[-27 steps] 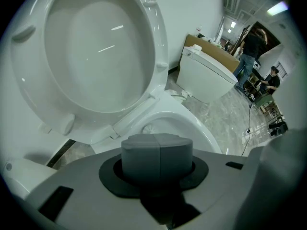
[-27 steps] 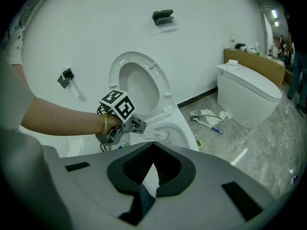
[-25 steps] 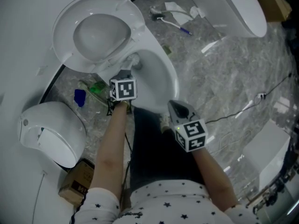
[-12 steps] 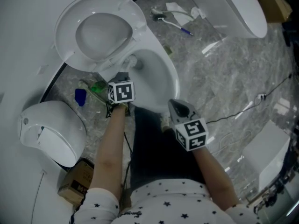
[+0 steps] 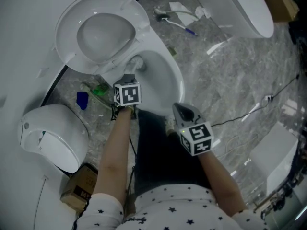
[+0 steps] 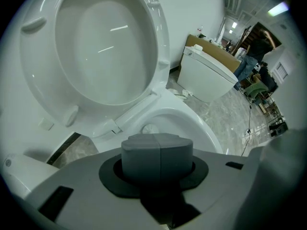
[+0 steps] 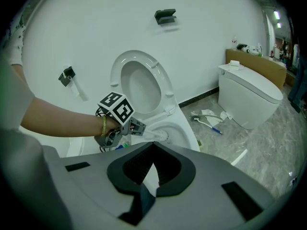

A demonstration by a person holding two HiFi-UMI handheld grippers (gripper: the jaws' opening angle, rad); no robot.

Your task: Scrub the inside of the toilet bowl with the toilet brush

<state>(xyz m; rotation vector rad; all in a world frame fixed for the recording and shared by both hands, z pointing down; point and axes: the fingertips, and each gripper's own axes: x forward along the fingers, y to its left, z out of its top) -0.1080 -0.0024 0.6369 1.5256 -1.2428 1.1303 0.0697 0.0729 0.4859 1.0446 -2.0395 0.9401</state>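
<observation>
Clenched on brush [image 7: 162, 136] handle: left tool [image 5: 128, 78], just above left rim of bowl [image 5: 178, 87]. Pads pressed tight together in left gripper view. Brush head down inside bowl, at back end near hinge; contact with inner wall not clear. Released and holding nothing: right tool [image 5: 181, 108], jaws spread in a V, hovering just in front of bowl's near rim, apart from brush. Behind bowl, tipped up: seat and lid [image 5: 96, 32]. Well right of bowl: second toilet [image 5: 240, 8], on marbled floor [image 5: 230, 71]. Left of bowl, on floor: small blue item [image 5: 82, 99]. Further left and nearer than bowl: cardboard box [image 5: 81, 185].
</observation>
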